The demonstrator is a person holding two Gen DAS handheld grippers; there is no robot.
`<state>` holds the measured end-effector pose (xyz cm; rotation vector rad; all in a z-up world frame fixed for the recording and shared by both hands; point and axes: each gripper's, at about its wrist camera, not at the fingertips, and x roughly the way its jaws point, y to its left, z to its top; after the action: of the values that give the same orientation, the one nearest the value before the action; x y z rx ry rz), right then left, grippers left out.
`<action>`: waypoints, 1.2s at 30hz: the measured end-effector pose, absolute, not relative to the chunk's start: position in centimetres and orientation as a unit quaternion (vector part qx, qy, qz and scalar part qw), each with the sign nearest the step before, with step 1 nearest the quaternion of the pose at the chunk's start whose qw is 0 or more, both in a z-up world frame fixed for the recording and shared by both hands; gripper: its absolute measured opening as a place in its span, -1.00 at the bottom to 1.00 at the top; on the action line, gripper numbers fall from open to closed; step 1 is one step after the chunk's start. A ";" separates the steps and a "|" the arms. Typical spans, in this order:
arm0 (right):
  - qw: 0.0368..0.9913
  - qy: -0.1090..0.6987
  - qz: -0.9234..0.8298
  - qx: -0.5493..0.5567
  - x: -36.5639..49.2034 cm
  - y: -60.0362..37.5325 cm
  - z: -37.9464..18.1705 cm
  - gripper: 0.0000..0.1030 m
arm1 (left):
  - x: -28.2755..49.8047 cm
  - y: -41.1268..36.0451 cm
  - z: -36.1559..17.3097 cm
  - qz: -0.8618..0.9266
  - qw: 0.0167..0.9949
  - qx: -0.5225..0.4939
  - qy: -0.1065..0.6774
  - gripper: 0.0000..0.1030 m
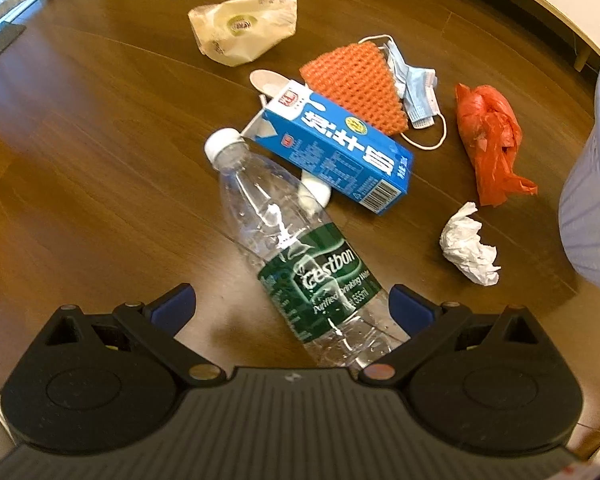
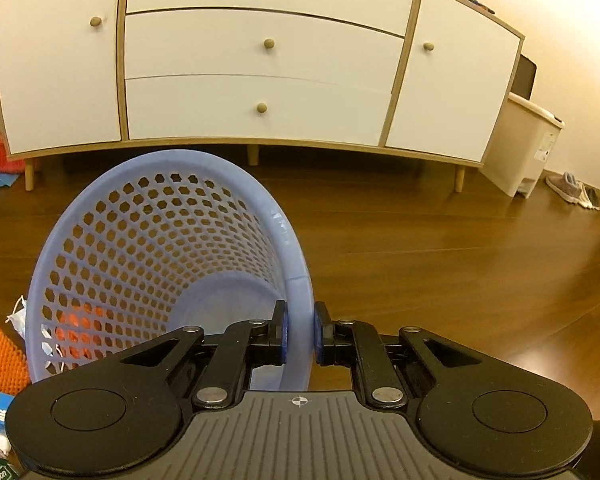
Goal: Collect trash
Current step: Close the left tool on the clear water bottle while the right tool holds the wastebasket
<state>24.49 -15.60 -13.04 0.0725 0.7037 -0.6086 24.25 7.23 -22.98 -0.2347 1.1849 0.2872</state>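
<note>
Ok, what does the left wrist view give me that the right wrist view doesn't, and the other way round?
Left wrist only: the left gripper, jaws open around the lying water bottle, plus the crumpled tissue, the paper bag and the white spoon.

Right wrist only: the right gripper shut on the basket's rim, the basket's empty inside, the white sideboard and the shoes.

Both: the lavender basket, milk carton, orange foam net, face mask, red plastic bag and wooden floor.
</note>
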 end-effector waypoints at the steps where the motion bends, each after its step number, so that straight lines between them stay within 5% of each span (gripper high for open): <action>1: 0.893 0.341 -0.292 0.034 24.4 -15.4 -13.0 -0.83 | 24.3 7.2 -23.2 0.134 0.812 -0.111 0.556 0.97; 12: 0.892 0.355 -0.276 0.044 24.8 -16.5 -12.7 -0.83 | 25.6 7.4 -25.4 0.137 0.802 -0.135 0.565 0.84; 18: 0.890 0.357 -0.278 0.058 24.7 -16.6 -12.6 -0.83 | 25.6 8.6 -26.2 0.140 0.800 -0.146 0.565 0.37; 36: 0.883 0.361 -0.285 0.095 23.6 -16.1 -12.5 -0.83 | 22.3 11.4 -21.8 0.136 0.838 -0.087 0.521 0.22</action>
<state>23.57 -16.05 -12.51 0.1984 0.7513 -0.5925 22.34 11.39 -21.80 -0.1849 1.1032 0.2875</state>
